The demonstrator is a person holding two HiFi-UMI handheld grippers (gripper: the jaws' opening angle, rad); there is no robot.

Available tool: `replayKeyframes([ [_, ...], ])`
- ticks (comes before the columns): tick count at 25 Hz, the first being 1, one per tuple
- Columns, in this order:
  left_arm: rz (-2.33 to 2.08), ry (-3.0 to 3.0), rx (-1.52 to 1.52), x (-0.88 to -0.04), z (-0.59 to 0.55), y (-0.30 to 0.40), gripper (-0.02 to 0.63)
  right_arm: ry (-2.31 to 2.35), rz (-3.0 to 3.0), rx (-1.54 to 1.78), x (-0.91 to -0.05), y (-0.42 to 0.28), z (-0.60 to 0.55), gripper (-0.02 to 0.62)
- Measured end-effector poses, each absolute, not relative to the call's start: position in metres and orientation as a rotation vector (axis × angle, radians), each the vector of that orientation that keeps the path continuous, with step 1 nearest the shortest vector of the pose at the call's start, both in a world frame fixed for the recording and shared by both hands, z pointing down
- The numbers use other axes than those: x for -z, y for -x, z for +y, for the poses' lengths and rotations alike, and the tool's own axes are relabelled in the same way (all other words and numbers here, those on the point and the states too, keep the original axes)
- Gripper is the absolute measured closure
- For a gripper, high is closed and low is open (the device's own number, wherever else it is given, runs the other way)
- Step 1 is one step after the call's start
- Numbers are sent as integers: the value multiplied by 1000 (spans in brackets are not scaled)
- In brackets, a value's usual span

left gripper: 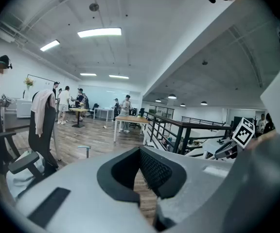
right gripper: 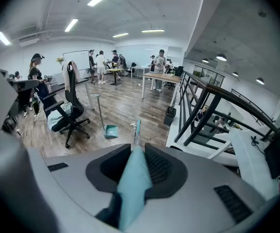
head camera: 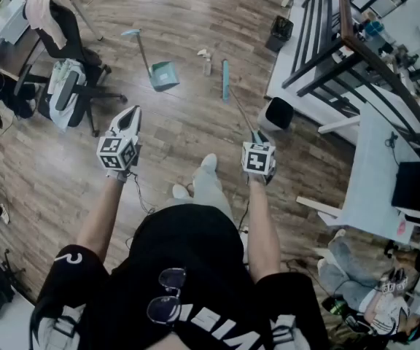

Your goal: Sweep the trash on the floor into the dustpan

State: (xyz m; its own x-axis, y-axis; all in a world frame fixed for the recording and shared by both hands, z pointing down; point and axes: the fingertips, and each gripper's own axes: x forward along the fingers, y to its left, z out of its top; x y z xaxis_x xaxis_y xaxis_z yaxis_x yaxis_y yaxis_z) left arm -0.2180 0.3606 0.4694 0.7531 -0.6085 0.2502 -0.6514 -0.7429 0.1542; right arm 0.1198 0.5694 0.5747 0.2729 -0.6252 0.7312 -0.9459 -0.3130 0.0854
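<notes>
A teal dustpan [head camera: 164,75] with a long upright handle [head camera: 138,46] stands on the wood floor ahead, also in the right gripper view [right gripper: 111,130]. Just right of it lies the trash [head camera: 205,55], a small bottle and scraps. My right gripper [head camera: 257,135] is shut on the teal broom handle [right gripper: 131,181]. The broom head [head camera: 225,79] rests on the floor beside the trash. My left gripper [head camera: 133,112] is held in the air left of the broom, its jaws together on nothing [left gripper: 147,181]. It stands well short of the dustpan.
An office chair [head camera: 68,57] draped with clothes is at the left. A small bin [head camera: 278,113] sits by the broom's right, and a black bin [head camera: 279,29] farther off. A black railing [head camera: 327,49] and a white table [head camera: 374,166] close the right side. People stand far back [right gripper: 101,64].
</notes>
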Motion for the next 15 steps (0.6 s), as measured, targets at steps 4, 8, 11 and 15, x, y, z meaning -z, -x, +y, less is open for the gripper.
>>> replayKeyframes([
  [4,-996,-2714,-283,-474,343,207,607,-2025,-1401,-824,-579,-133,555,511],
  [8,-1002,-2704,-295,-479,320,191,607,-2011,-1402,-849,-586,-148,535,511],
  [11,-1013,-2698,-308,-483,300,176,607,-2001,-1398,-862,-592,-166,517,511],
  [15,-1024,-2699,-340,-488,279,151,607,-1980,-1390,-887,-601,-193,497,511],
])
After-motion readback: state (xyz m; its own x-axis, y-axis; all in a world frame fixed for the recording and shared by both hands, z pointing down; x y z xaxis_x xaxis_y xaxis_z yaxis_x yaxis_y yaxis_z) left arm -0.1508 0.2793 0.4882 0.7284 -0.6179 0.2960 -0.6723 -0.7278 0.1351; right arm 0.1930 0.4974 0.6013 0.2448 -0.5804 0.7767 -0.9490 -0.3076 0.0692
